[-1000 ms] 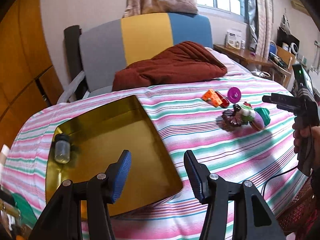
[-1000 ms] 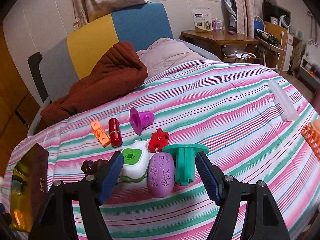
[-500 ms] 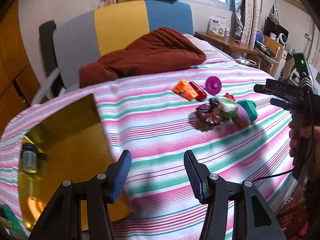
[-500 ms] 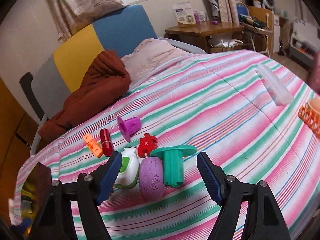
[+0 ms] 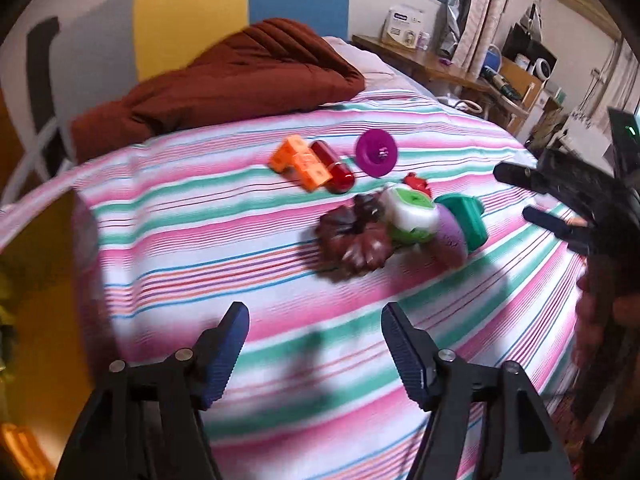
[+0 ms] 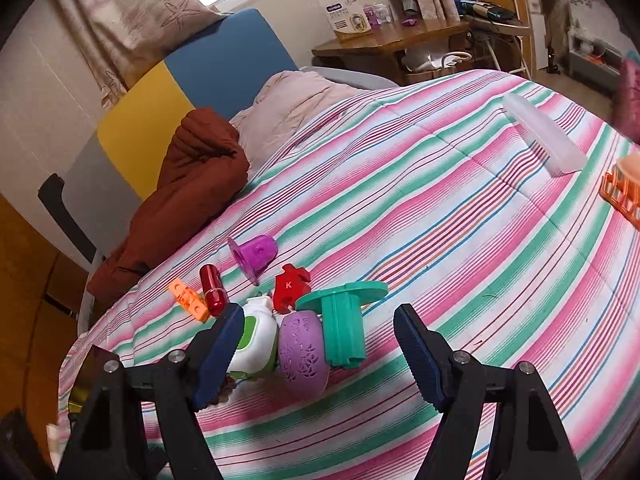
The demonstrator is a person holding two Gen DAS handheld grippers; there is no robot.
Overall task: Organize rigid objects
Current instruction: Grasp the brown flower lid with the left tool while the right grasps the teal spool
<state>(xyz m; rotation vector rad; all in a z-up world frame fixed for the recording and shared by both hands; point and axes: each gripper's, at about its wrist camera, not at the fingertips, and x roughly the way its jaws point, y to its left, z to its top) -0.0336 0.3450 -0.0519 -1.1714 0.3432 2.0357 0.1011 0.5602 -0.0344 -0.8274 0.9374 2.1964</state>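
Left gripper swings off the gold tray toward the toy pile, its fingers spreading with nothing between them.

Nearest, the left gripper is opening over bare striped bedspread; a second ago it hung over the gold tray, now slid to the view's left edge. The right gripper stands spread and empty just before the purple egg-shaped shell, white-and-green case and teal flanged piece. Beyond lie the dark flower-shaped piece, orange block and red cylinder. Likely the next pickup is beginning.
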